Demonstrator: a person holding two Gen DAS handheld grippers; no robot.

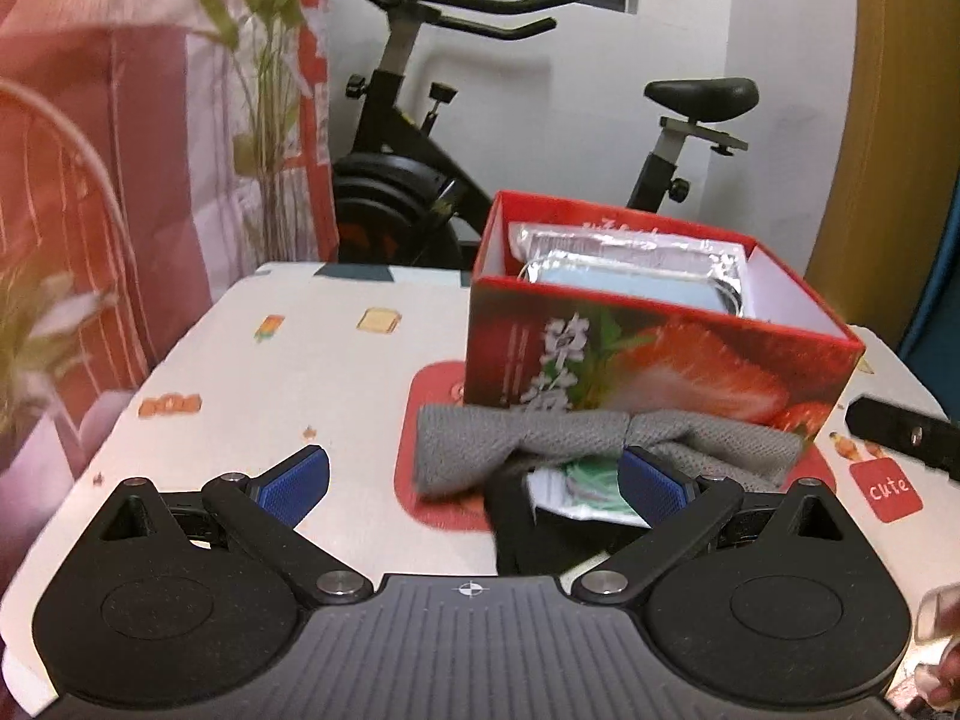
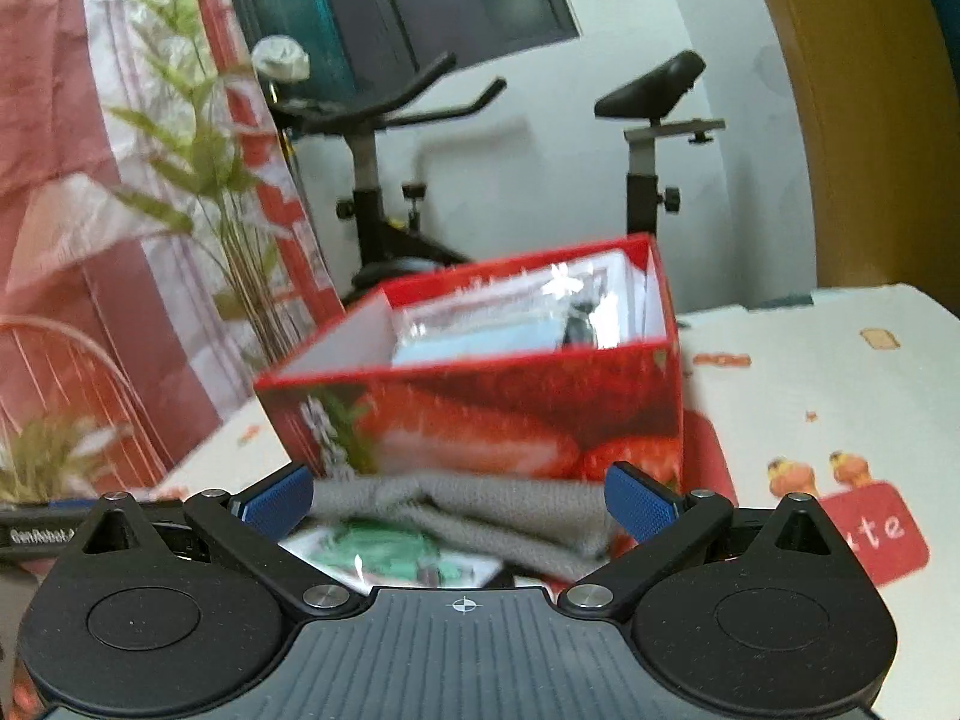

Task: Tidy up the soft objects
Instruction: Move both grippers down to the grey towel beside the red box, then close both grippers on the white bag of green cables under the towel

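I see one red strawberry box (image 1: 660, 372) on the table (image 1: 288, 372). Inside the box lie two shiny packs (image 1: 636, 264). Just in front of the box I count one grey knit cloth (image 1: 540, 438), one black cloth (image 1: 516, 534) and one packet with green print (image 1: 591, 486). My left gripper (image 1: 474, 480) is wide open and holds nothing. My right gripper (image 2: 459, 501) is wide open too, in front of the box, with the grey cloth between its blue pads (image 2: 639, 507).
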